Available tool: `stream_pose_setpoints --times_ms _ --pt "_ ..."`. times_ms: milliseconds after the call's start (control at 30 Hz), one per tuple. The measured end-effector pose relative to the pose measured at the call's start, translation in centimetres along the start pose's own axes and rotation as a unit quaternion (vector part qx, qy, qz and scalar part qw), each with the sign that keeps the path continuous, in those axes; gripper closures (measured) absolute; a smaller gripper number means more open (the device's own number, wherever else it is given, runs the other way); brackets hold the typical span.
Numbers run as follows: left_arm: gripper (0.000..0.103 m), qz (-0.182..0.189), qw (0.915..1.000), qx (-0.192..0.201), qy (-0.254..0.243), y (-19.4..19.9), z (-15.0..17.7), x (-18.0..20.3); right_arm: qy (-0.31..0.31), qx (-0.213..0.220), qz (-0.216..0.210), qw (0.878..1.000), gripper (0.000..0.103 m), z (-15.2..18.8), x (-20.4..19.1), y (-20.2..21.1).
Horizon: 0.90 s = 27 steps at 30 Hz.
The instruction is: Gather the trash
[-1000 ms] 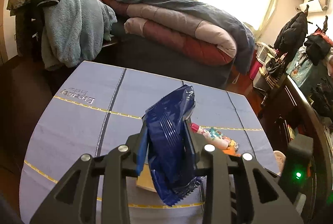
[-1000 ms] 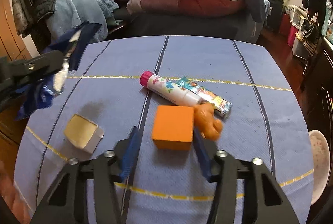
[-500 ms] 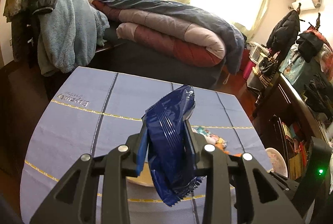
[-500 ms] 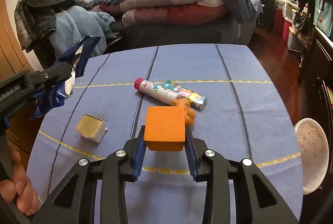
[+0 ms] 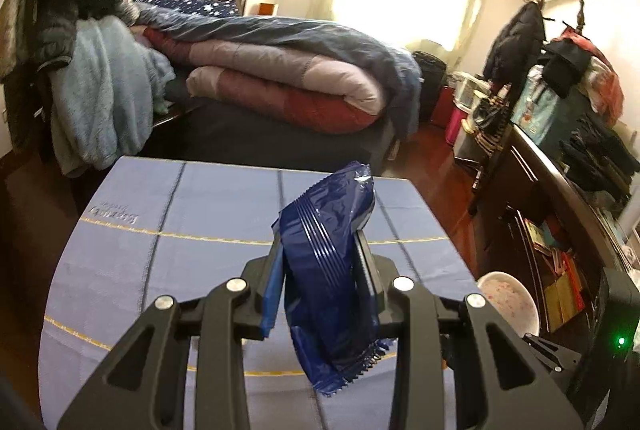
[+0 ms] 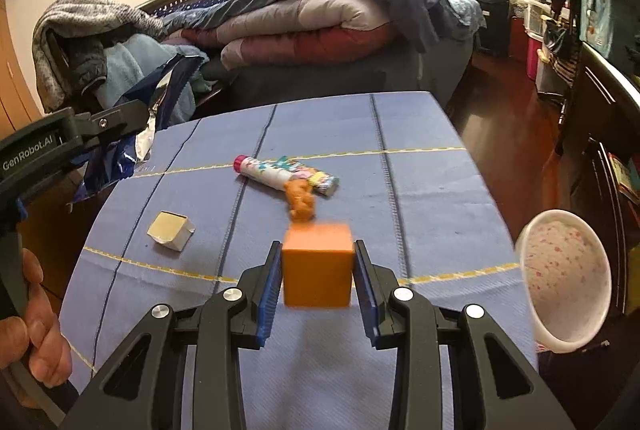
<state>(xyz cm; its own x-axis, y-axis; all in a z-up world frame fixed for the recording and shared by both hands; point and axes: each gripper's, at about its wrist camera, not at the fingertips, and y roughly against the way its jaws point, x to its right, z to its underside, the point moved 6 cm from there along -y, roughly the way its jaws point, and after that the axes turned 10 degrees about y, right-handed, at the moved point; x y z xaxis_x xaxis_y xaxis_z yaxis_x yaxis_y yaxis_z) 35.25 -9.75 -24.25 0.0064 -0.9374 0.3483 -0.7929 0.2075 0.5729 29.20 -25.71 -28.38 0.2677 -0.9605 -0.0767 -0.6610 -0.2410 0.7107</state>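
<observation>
Blue foil fills the middle of the left wrist view: the left gripper [image 5: 318, 270] is clamped on a dark blue wrapper [image 5: 330, 270], which stands upright between the pads, its crimped lower edge hanging below them and its top poking above. Under it lies the table [image 5: 160, 254] with a blue cloth crossed by yellow lines. At the right edge of the table, low in the view, sits a white bowl [image 5: 510, 298] with a speckled inside (whether it rests on the table or beside it, I cannot tell). Behind the table is a bed [image 5: 280, 78] piled with folded quilts.

Orange dominates the right wrist view: the right gripper [image 6: 316, 282] is closed on an orange block [image 6: 318, 276], held square between the blue pads and clear of the cloth [image 6: 420, 190]. Just beyond the block lies a small orange lump [image 6: 301, 200], touching the end of a patterned tube [image 6: 266, 172] with a pink cap; a second, flatter printed wrapper [image 6: 316, 176] lies against the tube. Left of these, apart, sits a small open carton [image 6: 170, 230]. The bowl [image 6: 564, 278] shows at the right, tilted toward the camera. At the far left the left gripper [image 6: 132, 116] hangs over the table's edge, gripping the wrapper [image 6: 136, 134], silver lining showing, with the person's hand [image 6: 36, 330] on its handle.
</observation>
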Motion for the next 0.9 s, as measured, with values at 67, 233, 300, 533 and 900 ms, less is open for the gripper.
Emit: stream_pose_setpoints --times_ms 67,233,300,533,900 --pt "0.069 0.012 0.9999 0.0 -0.011 0.1 0.3 1.6 -0.008 0.005 0.006 1.0 0.068 0.3 1.1 0.8" --pt "0.069 0.039 0.9985 -0.007 -0.039 -0.2 1.2 5.8 -0.031 0.015 0.022 0.999 0.068 1.1 4.2 2.3" --pt "0.069 0.049 0.9976 -0.009 -0.048 -0.3 1.8 7.5 -0.042 0.019 0.029 0.998 0.07 1.5 5.6 3.0" --pt "0.069 0.07 0.9958 -0.025 -0.054 -0.8 3.0 10.4 -0.049 0.013 0.016 0.999 0.044 2.6 7.3 2.2" --pt "0.069 0.029 0.9987 -0.007 -0.041 0.1 1.2 7.8 0.019 -0.009 -0.028 0.999 0.036 2.7 2.0 -3.3"
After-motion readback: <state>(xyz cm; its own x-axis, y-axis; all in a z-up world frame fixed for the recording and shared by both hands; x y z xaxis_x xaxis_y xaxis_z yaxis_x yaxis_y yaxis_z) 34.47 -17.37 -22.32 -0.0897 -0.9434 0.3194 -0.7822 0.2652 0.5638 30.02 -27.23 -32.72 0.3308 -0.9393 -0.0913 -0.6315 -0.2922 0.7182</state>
